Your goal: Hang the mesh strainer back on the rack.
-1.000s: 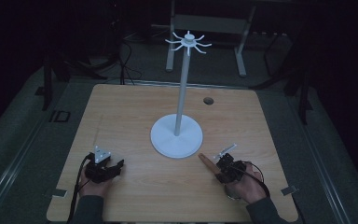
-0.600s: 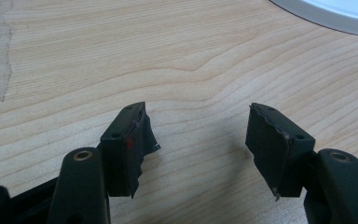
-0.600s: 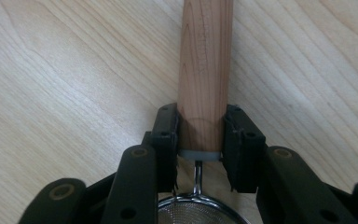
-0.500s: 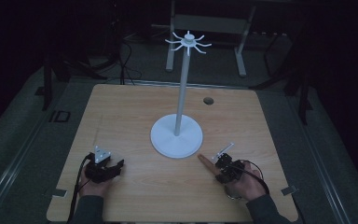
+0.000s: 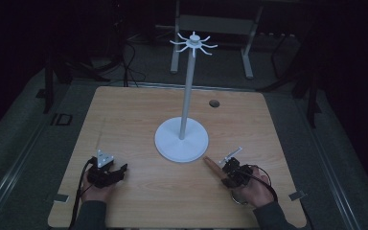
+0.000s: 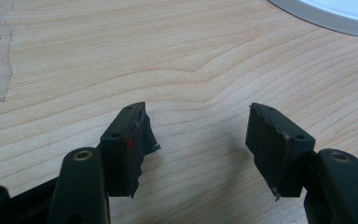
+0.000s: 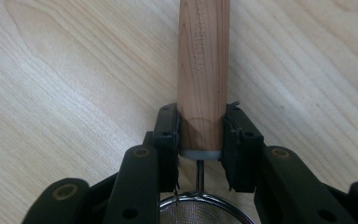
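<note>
A white stand with a round base, a tall pole and a ring of hooks at its top rises from the middle of the wooden table. My right gripper lies near the front right, shut on the wooden handle of a small strainer. In the right gripper view the jaws of the right gripper clamp the handle near its metal collar, and the mesh bowl shows below. My left gripper rests at the front left. Its jaws stand open over bare wood.
The stand's base edge lies ahead and to the right of the left gripper. A dark round hole marks the table's far right. A metal frame stands on the floor beyond the table. The surroundings are dim.
</note>
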`<state>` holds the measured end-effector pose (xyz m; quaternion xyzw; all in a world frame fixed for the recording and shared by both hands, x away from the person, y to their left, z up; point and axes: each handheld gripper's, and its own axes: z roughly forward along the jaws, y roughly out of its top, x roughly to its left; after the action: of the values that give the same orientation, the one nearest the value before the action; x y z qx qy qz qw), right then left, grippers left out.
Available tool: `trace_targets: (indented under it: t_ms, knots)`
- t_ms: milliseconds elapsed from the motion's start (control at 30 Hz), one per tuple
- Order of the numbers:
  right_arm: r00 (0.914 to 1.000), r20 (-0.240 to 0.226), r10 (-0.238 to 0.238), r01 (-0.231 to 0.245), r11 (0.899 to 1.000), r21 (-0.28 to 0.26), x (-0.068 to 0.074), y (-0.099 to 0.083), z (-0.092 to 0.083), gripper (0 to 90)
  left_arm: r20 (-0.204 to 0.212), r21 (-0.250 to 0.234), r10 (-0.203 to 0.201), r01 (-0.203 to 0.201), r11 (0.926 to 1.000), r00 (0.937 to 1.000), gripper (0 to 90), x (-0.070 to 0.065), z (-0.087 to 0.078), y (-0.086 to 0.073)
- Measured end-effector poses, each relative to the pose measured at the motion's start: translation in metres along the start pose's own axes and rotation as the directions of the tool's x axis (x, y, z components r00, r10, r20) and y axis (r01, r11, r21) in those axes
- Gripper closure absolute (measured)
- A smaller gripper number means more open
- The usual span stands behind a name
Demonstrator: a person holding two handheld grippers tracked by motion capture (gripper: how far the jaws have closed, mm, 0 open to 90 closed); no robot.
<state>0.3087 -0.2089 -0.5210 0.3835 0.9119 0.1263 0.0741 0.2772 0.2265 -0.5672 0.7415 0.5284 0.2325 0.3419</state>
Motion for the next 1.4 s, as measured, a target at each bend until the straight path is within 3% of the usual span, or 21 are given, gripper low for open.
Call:
trace_targets:
  t_ms: [600, 1400]
  knots:
    - [0.9995, 0.013, 0.029, -0.027, 0.995, -0.098, -0.004, 0.008, -0.007, 69.5, -0.001, 0.001, 0.000, 0.000, 1.0000, 1.0000, 39.2, 0.000, 0.000, 0.000]
    - [0.9968, 0.041, 0.068, -0.055, 0.964, -0.261, -0.001, 0.021, -0.024, 69.5, -0.001, -0.001, -0.001, 0.001, 1.0000, 1.0000, 39.2, 0.000, 0.000, 0.000]
